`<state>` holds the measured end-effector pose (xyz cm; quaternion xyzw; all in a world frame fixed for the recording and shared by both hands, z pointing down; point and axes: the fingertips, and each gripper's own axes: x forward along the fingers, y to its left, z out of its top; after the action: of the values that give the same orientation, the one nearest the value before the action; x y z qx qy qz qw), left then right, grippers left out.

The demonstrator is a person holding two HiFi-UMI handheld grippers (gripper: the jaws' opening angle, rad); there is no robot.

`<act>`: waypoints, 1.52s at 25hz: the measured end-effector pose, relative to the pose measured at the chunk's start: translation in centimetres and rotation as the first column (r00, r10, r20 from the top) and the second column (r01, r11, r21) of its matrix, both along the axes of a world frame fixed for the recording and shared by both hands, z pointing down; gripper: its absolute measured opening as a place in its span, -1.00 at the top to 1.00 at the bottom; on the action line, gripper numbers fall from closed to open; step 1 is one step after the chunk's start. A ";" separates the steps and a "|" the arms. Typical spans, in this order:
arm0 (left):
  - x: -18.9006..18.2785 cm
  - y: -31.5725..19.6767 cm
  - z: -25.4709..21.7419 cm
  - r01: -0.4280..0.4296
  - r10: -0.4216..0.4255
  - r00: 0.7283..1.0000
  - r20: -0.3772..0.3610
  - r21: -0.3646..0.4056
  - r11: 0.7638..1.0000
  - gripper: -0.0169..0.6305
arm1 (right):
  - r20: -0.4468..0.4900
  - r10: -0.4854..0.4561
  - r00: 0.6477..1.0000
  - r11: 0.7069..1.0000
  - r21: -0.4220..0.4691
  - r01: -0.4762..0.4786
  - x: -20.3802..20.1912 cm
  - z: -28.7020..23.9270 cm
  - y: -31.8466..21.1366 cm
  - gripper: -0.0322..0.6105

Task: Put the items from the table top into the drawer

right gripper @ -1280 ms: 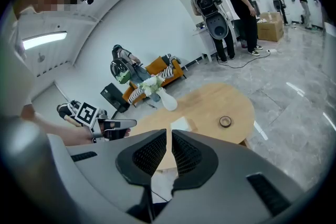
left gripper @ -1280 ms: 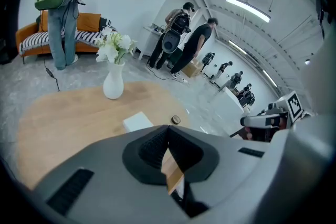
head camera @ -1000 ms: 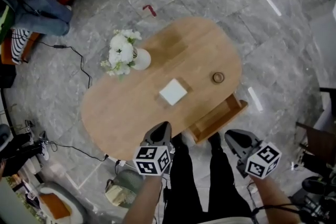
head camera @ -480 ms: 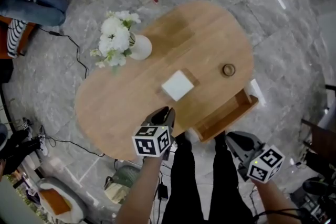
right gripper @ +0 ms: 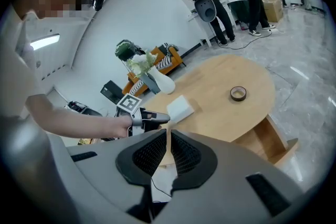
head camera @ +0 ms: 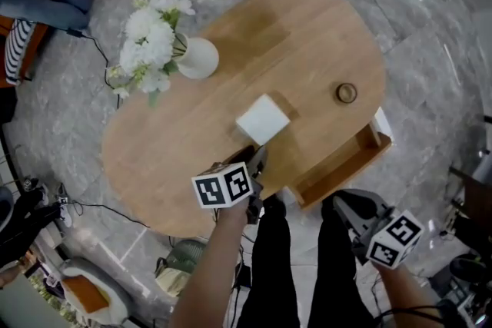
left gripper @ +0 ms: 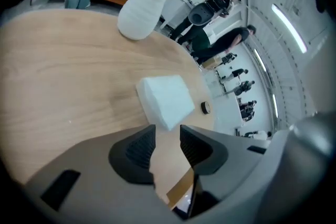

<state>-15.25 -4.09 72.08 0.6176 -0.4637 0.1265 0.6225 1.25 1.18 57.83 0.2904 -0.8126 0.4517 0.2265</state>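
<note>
Left tool (head camera: 257, 159) jaws opening, nothing between them, just short of white block (head camera: 263, 119) on worktop (head camera: 307, 34). Right tool (right gripper: 167, 153) jaws together, empty, near open drawer (head camera: 338, 165).

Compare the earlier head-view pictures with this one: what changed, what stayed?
The left gripper advanced over the table edge toward the white block, jaws opening, nothing between them yet. The right gripper stayed shut; block, tape roll, vase and open drawer unchanged.

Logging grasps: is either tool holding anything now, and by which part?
Nothing is held. The left tool is opening its jaws just short of the white box, with nothing between them; the right tool is shut and empty.
</note>
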 end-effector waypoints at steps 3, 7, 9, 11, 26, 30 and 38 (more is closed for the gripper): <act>0.1 -0.9 0.5 0.101 -0.102 0.992 -0.076 -0.022 0.995 0.46 | 0.002 0.006 1.000 1.000 -0.004 -0.006 -0.1 0.3 -0.1 0.77; 0.0 -1.7 1.9 0.137 -0.140 0.988 -0.072 -0.046 0.989 0.44 | 0.002 0.027 1.000 1.000 -0.014 -0.027 0.1 0.6 0.2 0.76; 0.0 -1.9 2.4 0.149 -0.154 0.985 -0.072 -0.065 0.987 0.44 | -0.001 0.040 0.999 0.999 -0.018 -0.040 0.5 0.8 0.3 0.77; 0.1 -2.0 2.6 0.165 -0.172 0.982 -0.079 -0.079 0.983 0.49 | -0.006 0.055 0.998 0.998 -0.023 -0.055 0.8 1.1 0.4 0.77; -0.3 -1.2 0.3 0.193 -0.193 0.979 -0.068 -0.001 0.981 0.71 | -0.004 0.105 0.994 0.994 -0.036 -0.105 2.3 1.3 1.1 0.77; -0.1 -0.3 -0.3 0.203 -0.202 0.976 -0.084 0.002 0.979 0.71 | 0.006 0.094 0.996 0.995 -0.031 -0.094 2.3 1.1 1.3 0.77; 1.6 1.4 -0.5 0.186 -0.185 0.980 -0.072 0.004 0.983 0.71 | 0.010 0.069 0.998 0.997 -0.034 -0.069 3.9 1.2 2.5 0.77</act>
<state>-13.62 -2.69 71.55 0.5790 -0.4976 0.0434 0.6444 5.16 3.64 59.04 0.3121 -0.7955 0.4745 0.2113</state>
